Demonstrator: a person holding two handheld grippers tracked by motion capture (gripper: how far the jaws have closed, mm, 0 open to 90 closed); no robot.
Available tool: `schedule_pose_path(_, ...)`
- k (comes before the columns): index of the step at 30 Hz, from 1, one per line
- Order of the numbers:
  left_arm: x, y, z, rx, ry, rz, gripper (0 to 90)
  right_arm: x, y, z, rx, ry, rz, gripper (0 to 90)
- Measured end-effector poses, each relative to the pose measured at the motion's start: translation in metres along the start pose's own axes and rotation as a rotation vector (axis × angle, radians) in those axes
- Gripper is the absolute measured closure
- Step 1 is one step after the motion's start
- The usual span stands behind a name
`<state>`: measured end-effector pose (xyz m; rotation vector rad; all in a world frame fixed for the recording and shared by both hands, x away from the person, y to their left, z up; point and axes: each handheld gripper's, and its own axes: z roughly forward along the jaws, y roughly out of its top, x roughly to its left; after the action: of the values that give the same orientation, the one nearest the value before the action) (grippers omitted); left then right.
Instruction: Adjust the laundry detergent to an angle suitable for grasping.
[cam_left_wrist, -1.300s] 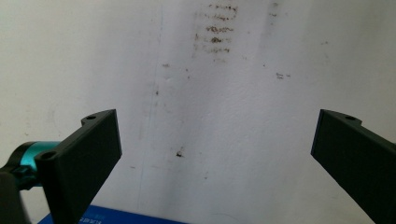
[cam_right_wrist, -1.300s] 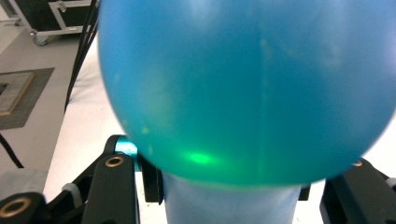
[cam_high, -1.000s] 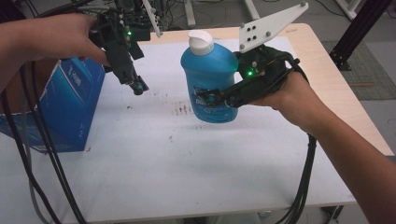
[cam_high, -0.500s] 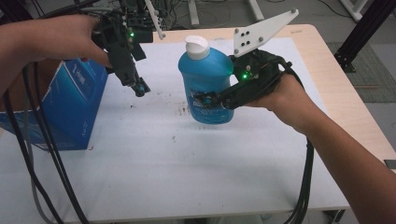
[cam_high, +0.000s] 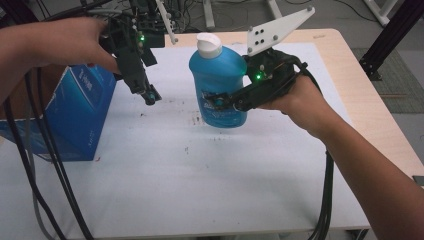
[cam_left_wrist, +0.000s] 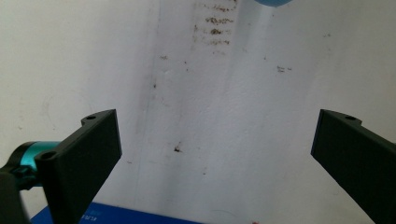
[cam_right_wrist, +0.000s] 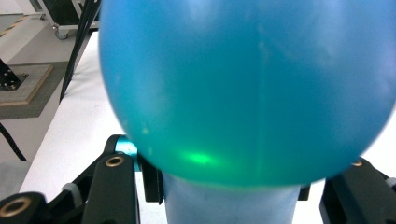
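The right gripper (cam_high: 220, 102) is clamped on the lower body of the blue bottle (cam_high: 220, 80), a white-capped bottle of blue liquid (detergent or mouthwash, by the look of it), and over the last second it has carried the bottle a little toward the left and far side of the table (cam_high: 210, 190). The bottle stands nearly upright; its base looks to be just above the white surface or barely touching it, though the high view does not settle which. In the right gripper view the bottle (cam_right_wrist: 243, 88) bulges between the jaws, which press on it low on either side. The left gripper (cam_high: 150, 95) has kept its place beside the blue cardboard box (cam_high: 75, 115), pointing down at the stained tabletop, jaws spread wide with nothing between them. So the grip holds steady, and the bottle seems to be on its way toward the box or the waiting left gripper.
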<state>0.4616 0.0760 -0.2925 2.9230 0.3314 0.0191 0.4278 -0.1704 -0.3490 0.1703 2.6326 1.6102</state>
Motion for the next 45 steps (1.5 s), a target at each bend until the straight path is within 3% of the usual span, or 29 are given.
schedule_pose_path(15,0.001,-0.002,0.001,0.0,-0.004,0.0,1.7,-0.016,0.002,0.017,-0.001,0.024,-0.021,43.9)
schedule_pose_path(30,0.004,-0.006,0.005,0.002,-0.008,-0.013,1.7,-0.029,-0.011,0.035,0.0,0.033,0.01,44.0)
schedule_pose_path(45,0.006,-0.011,0.007,0.008,-0.013,-0.02,1.7,-0.032,-0.015,0.05,0.001,0.079,-0.013,44.1)
